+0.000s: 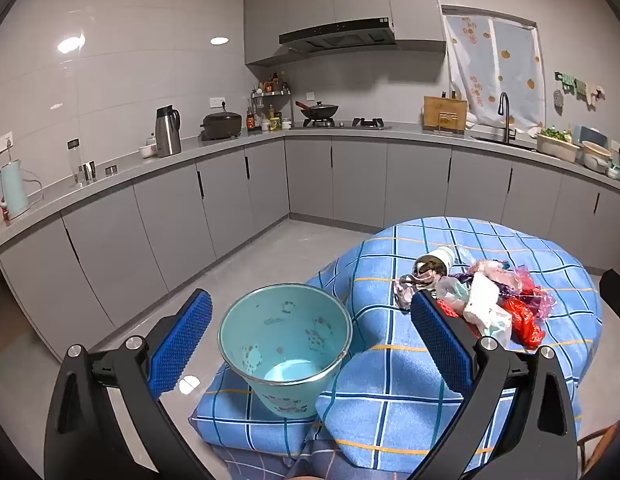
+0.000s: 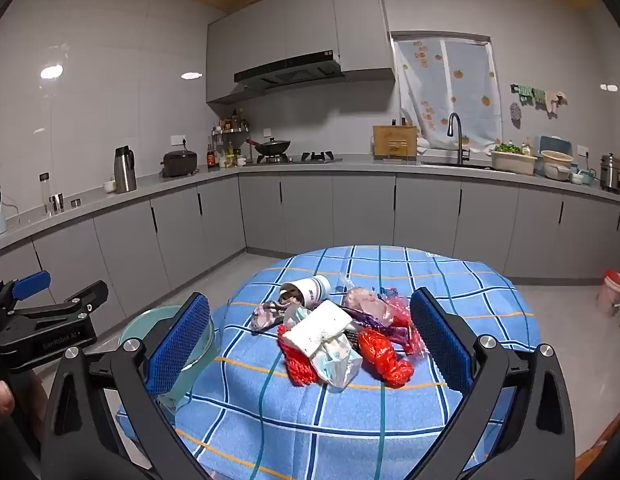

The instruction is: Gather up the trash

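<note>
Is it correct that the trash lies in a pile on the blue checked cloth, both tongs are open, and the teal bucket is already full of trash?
Not quite. The teal bucket is empty; the left wrist view shows its bare bottom. The trash pile does lie on the blue checked cloth, and both tongs are open.

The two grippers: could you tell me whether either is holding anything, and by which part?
Nothing is held. The left gripper and right gripper both have open jaws, short of the bucket and trash.
</note>
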### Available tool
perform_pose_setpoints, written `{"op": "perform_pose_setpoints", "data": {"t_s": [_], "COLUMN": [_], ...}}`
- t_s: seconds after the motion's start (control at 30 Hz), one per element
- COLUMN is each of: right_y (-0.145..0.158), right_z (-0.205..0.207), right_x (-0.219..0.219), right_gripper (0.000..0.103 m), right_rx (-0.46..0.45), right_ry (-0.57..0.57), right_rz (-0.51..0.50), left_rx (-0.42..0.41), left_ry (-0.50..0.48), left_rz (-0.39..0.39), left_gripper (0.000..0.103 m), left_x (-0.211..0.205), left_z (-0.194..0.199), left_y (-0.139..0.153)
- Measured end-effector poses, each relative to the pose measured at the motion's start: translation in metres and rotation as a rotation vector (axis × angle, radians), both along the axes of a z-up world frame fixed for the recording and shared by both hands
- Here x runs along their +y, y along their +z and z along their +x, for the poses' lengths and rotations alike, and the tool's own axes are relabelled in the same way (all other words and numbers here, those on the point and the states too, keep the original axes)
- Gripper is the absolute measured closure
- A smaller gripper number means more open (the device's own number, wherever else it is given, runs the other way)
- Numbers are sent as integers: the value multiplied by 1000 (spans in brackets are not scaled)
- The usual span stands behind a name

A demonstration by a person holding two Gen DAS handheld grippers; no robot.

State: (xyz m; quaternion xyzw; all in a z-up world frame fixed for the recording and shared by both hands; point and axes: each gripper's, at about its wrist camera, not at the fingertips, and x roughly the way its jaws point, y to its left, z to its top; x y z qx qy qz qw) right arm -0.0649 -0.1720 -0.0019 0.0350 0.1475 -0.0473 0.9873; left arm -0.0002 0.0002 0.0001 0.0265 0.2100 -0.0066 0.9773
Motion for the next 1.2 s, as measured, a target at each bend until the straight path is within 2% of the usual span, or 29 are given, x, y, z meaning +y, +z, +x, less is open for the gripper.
{"op": "perform_pose_setpoints", "data": {"t_s": [0.7,1.2], "right_y": [-3,0], "right_z": [2,1], "right_x": [2,4], "right_gripper": [4,4], "right_rx": [13,6], "right_ry": [6,4], "right_rz": [-1,-3], "left_rx": [0,-11], "left_ry": [1,3], "left_rz": [5,7], "left_gripper": [5,5], "left_x": [1,4], "left_z": [-3,-5], "left_y": [9,2]}}
